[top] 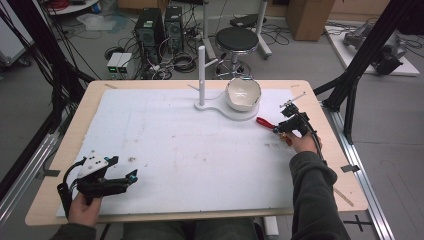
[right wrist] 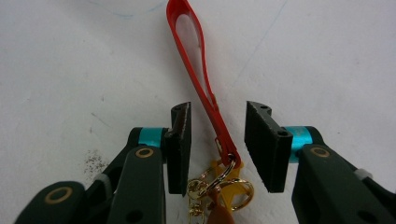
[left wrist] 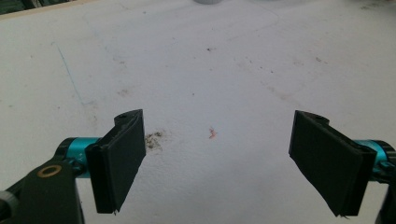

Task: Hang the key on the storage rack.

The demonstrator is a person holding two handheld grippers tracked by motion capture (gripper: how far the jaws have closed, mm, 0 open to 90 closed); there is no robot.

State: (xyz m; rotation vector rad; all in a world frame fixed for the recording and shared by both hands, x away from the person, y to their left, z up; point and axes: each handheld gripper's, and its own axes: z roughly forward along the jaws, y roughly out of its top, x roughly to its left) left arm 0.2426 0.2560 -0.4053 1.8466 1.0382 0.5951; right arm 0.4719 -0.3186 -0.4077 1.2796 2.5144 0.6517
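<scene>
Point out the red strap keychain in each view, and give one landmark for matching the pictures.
High view: the red strap keychain lies right of centre, just below the bowl's stand, at the right gripper.
Left gripper view: not in it.
Right gripper view: the strap runs up from between the open jaws, which are not touching it; gold rings at the bottom.
Shared landmark: the stained white mat.

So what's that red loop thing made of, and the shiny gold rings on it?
The red strap looks like soft rubber or plastic: smooth, matte, one even colour, bent into a flat loop. The gold rings look like polished metal, since they catch bright glints. Both lie between the right gripper's fingers, which aren't pressing on them yet.
</scene>
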